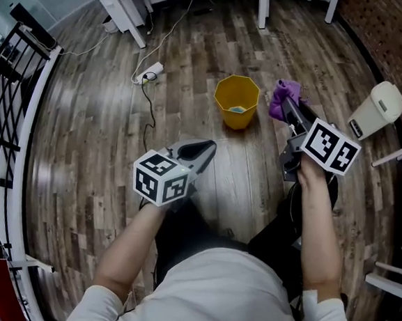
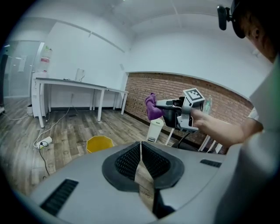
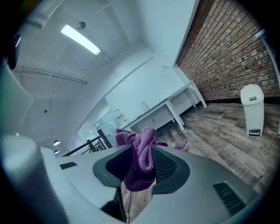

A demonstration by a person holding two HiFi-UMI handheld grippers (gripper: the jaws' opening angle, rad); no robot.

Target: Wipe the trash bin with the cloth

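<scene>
Cloth [image 3: 142, 146] clamped in R tongs [image 3: 139, 164]; L tongs [image 2: 140, 148] closed, empty; yellow bin [image 1: 236, 100] on floor ahead.

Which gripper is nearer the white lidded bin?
Right. The right gripper, holding the purple cloth, is just left of the white bin; the left gripper is well away, beyond the yellow bin.

The yellow trash bin [image 1: 236, 100] stands upright on the floor [image 1: 107, 113]; the bunched purple cloth [image 1: 283, 99] sits clamped in jaws nearby.
</scene>
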